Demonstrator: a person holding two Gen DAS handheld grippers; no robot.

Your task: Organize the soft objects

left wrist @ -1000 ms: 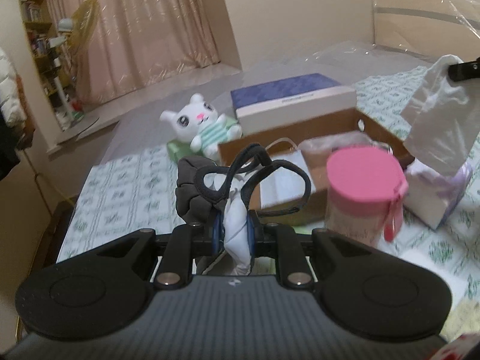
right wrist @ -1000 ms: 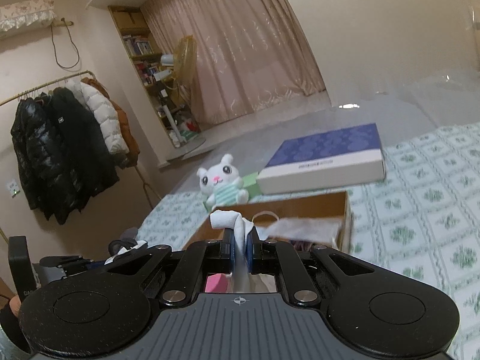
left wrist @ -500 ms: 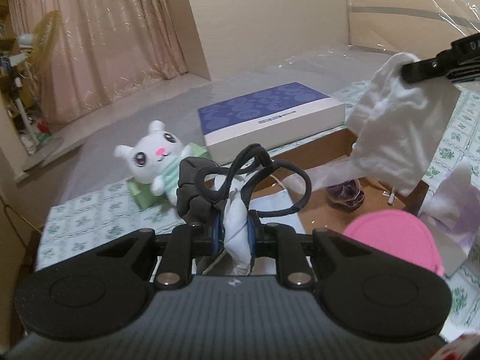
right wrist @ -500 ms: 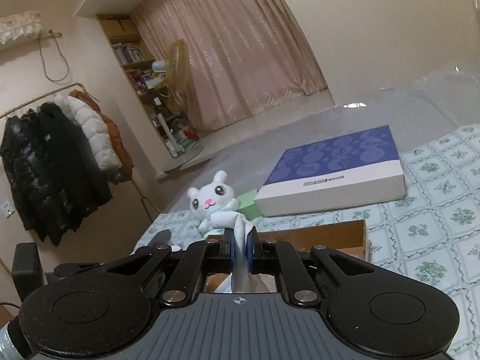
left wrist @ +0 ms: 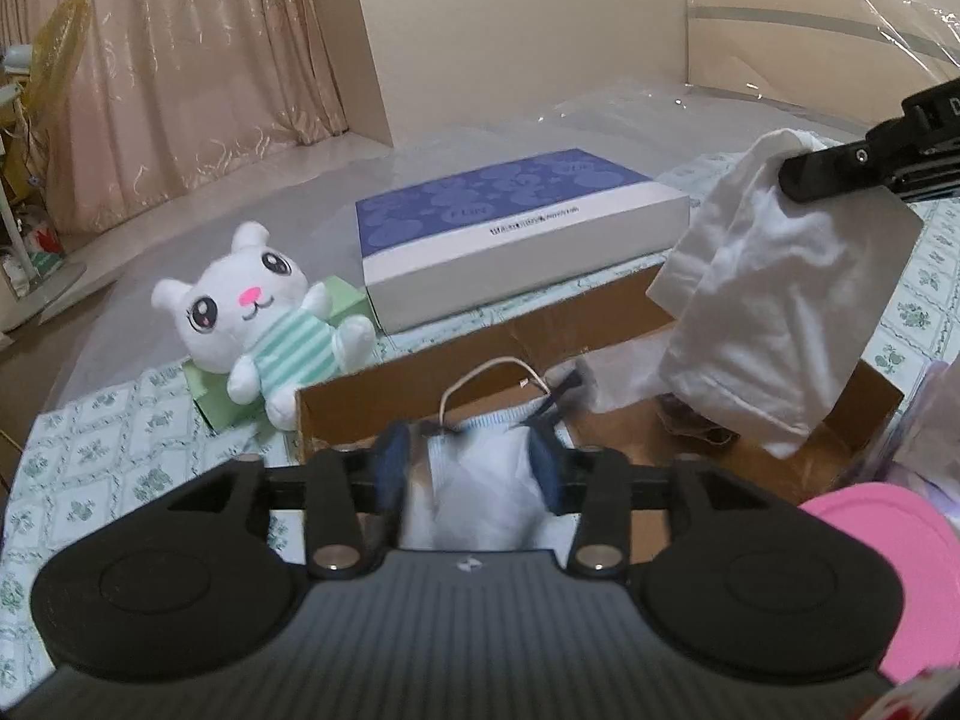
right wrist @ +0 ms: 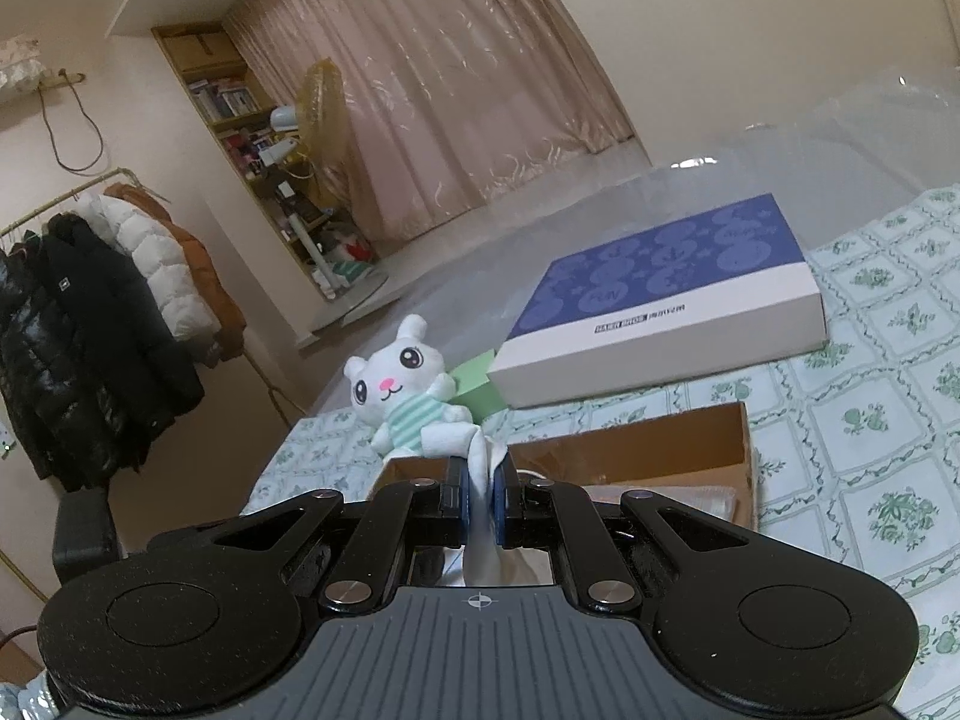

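My left gripper [left wrist: 468,456] hangs over the open cardboard box [left wrist: 420,384] and its jaws are opening. A blurred white and pale blue soft item [left wrist: 480,498] shows in the gap; the pads do not press on it. My right gripper [right wrist: 478,480] is shut on a white cloth [right wrist: 480,534]. The left wrist view shows that cloth [left wrist: 774,312] dangling over the right half of the box, pinched at its top by the right gripper [left wrist: 798,180]. The right wrist view looks over the box [right wrist: 660,438]. More soft things lie inside it.
A white plush bunny [left wrist: 252,324] in a striped shirt sits on a green pad left of the box. A flat blue and white carton [left wrist: 510,228] lies behind it. A pink-lidded container [left wrist: 888,546] stands at the near right. Coats [right wrist: 90,330] hang at the far left.
The left jaws have parted, and the dark strappy bundle they pinched is gone from between them. Both grippers moved in over the box, the white cloth with the right one.
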